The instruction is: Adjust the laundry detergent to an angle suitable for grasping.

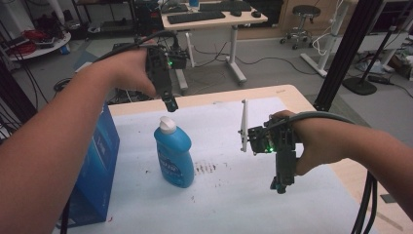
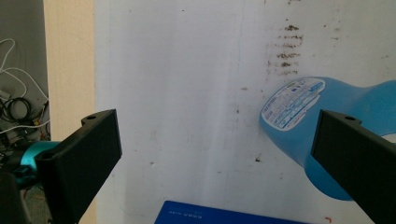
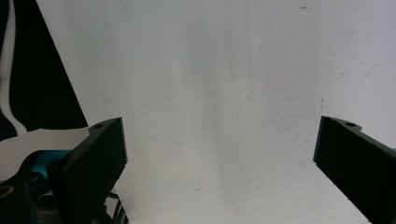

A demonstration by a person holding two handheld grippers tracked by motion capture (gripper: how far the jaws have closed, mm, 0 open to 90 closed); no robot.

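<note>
A blue bottle point(image 1: 174, 155) with a white cap point(image 1: 167, 125) stands upright near the middle of the white table cover point(image 1: 234, 195). My left gripper point(image 1: 170, 103) hangs just above and behind the cap, pointing down, not touching it. In the left gripper view its jaws stand wide open and the bottle's point(image 2: 322, 126) body lies partly behind the right jaw. My right gripper point(image 1: 281, 184) is held to the right of the bottle, pointing down at bare cover. Its jaws are wide open with nothing between them in the right gripper view.
A blue box point(image 1: 95, 170) stands at the table's left edge, close beside the bottle. Dark stains point(image 1: 205, 168) mark the cover right of the bottle. A thin white plate point(image 1: 243, 126) sticks up from the right gripper. Beyond the table are desks, a stool and black poles.
</note>
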